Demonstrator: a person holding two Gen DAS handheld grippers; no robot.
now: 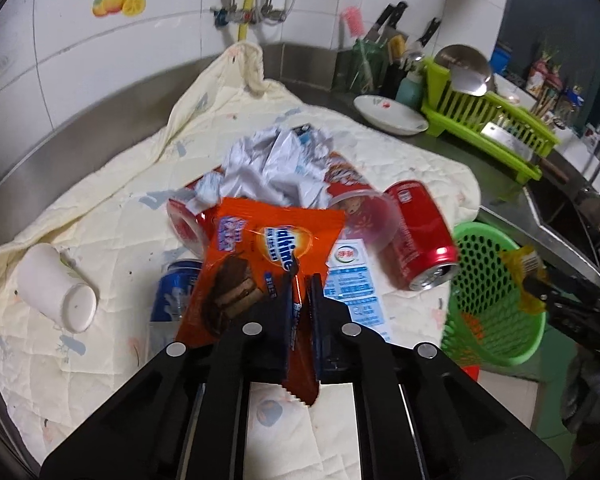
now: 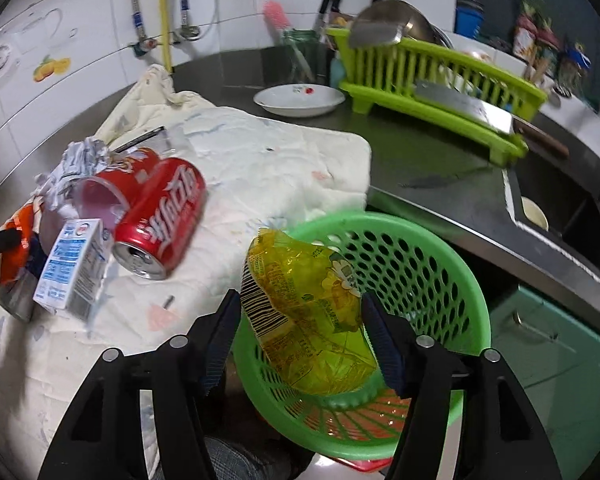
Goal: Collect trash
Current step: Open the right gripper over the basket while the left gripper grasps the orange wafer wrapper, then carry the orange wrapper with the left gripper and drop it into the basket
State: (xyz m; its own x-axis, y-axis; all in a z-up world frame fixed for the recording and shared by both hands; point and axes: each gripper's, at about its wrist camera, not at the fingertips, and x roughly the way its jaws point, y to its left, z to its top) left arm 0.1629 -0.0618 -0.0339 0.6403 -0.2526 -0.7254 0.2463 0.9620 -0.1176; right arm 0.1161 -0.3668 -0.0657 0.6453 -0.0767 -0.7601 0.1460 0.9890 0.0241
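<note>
You see an orange snack wrapper (image 1: pixel 256 256) with a brown biscuit picture. At its two o'clock lies a red can (image 1: pixel 416 236). The basket (image 2: pixel 412 256) is bright green with round holes, and the wrapper (image 2: pixel 308 312) over it is see-through yellow. The milk box (image 2: pixel 74 266) is white and blue. The cloth (image 1: pixel 112 184) is pale cream.

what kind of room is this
Most likely a home kitchen: a steel counter with a sink, a green dish rack holding cookware, and knives in a holder by the tiled wall.
</note>
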